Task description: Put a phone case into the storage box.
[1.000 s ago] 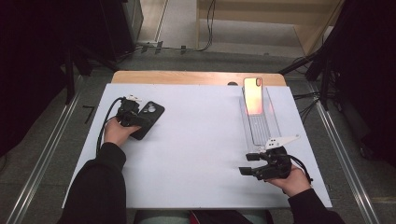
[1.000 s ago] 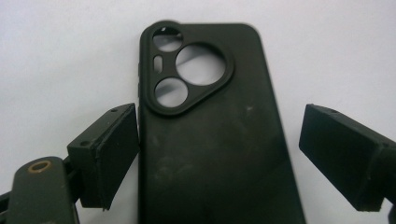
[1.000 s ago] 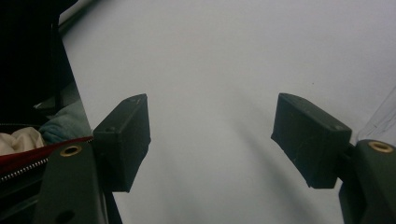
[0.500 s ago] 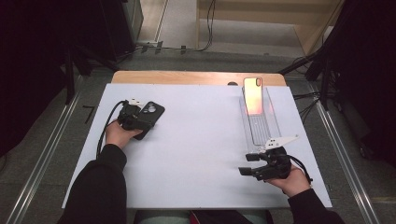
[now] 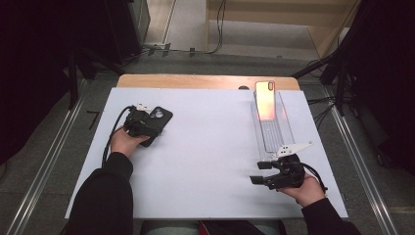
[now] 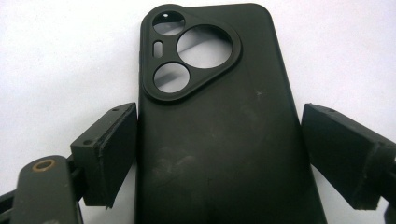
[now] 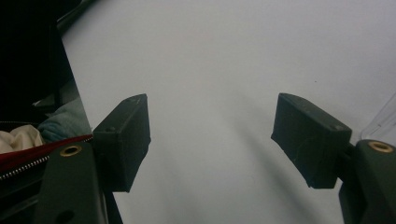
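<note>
Right gripper (image 5: 258,172): nearest, low on the right of the table in the high view; its jaws stand wide apart with nothing between them; in the right gripper view the two blocky matte-black pads (image 7: 126,140) frame bare white surface, and the clear edge at that view's right border is cut off and hard to name.
Left gripper (image 5: 147,128): at the left of the table, its body covering the near half of the case in the high view; jaws have just been closing a little around the case; in the left gripper view one pad (image 6: 112,149) lies against the case's long edge, the other stands just clear, so no firm grip yet.
Phone case (image 6: 219,121): black, soft matte, rounded corners, faint scuffs; lies flat on the table's left part, back up; a raised rounded-triangle camera frame with three round holes and a small slot shows white table through; its lower end is cut off by the picture's edge.
Table (image 5: 205,147): smooth white sheet; a wooden strip shows along the far edge.
Clear stand (image 5: 274,132): transparent, long, on the right; edges hard to trace.
Phone (image 5: 265,99): leans at the stand's far end; glossy pink-orange back.
</note>
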The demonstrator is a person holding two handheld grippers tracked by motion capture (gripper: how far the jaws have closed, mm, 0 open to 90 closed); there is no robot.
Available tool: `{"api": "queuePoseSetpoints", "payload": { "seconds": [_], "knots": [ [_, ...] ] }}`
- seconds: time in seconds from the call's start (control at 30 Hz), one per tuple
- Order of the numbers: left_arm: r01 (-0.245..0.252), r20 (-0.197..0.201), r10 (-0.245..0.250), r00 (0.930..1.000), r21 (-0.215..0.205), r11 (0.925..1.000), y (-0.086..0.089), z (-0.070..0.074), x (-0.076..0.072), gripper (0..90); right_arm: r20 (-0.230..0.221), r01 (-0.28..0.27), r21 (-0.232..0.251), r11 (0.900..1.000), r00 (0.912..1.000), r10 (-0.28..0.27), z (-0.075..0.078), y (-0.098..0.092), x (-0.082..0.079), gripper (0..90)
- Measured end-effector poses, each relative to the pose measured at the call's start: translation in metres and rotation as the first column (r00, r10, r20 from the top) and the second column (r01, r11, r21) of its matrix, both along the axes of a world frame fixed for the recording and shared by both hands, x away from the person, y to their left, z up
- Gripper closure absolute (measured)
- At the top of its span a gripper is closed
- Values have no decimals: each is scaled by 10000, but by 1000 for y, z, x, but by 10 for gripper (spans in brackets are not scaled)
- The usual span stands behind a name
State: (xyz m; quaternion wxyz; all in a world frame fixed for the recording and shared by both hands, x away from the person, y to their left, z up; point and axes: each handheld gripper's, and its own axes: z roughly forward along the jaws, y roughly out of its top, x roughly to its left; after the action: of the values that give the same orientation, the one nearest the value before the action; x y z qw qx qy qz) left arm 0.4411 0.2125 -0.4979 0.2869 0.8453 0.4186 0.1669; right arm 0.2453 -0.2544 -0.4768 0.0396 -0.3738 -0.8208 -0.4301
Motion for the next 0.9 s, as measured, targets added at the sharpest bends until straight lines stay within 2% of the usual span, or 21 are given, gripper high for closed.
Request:
{"api": "queuePoseSetpoints", "payload": {
  "seconds": [0.2,0.3,0.37,0.73,0.9],
  "knots": [
    [20,-144,-22,9999,-102,9999,1,2,0,149,-6,-1,10,10000,10000,1,0,0,0,259],
    [-14,-278,4,9996,-367,9993,2,3,0,151,-1,-22,8,10000,10000,22,0,0,0,259],
    [6,-259,-17,9997,-401,9992,3,6,0,152,7,-25,6,10000,10000,25,0,0,0,259],
    [192,3,-193,9998,-1242,9921,-3,35,-10,151,84,-4,84,10000,10000,4,1,0,0,259],
    [532,-105,-550,9984,-1277,9904,-13,51,-18,151,101,75,150,9999,9999,-77,3,1,0,259]
  ]
}}
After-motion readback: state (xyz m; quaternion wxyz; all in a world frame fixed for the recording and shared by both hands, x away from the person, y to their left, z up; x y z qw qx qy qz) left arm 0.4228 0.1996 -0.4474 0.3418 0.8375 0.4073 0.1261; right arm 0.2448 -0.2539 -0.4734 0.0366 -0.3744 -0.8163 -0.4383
